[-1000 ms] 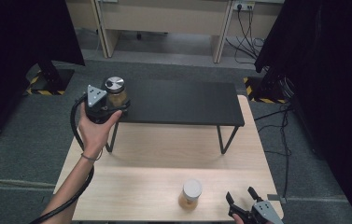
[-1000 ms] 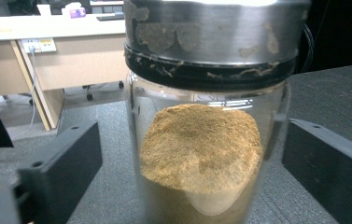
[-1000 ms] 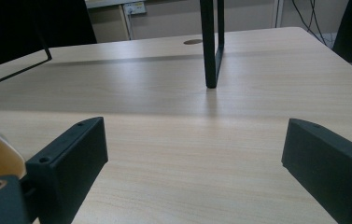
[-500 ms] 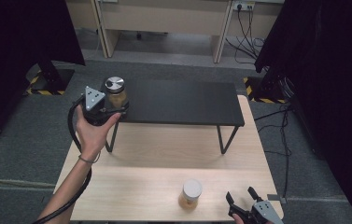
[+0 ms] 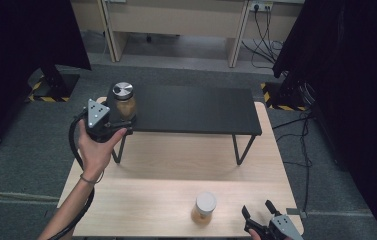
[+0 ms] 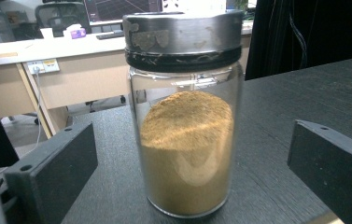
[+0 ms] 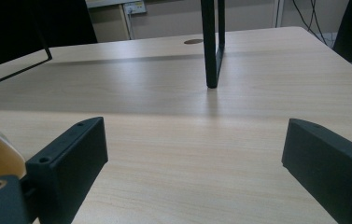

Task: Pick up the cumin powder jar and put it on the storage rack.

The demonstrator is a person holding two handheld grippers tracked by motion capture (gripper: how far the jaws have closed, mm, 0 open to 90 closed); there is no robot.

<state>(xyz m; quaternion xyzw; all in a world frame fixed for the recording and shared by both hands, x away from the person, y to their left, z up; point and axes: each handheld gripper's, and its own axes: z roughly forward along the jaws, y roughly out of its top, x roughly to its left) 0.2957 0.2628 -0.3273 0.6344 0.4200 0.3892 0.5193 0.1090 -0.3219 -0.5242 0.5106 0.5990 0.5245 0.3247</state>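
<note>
Jar (image 6: 185, 126) of powder stands near the black shelf's (image 5: 196, 107) left end between the left gripper's (image 6: 192, 161) wide-open, untouching jaws, so 1 sideways nudge could tip it off.

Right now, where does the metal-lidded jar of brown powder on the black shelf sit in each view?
High view: the jar stands at the left end of the black shelf, just beyond the left tongs.
Left gripper view: the jar is centred between the open black jaws, untouched.
Right gripper view: wooden table and a shelf leg instead.
Shared landmark: the black shelf.
</note>
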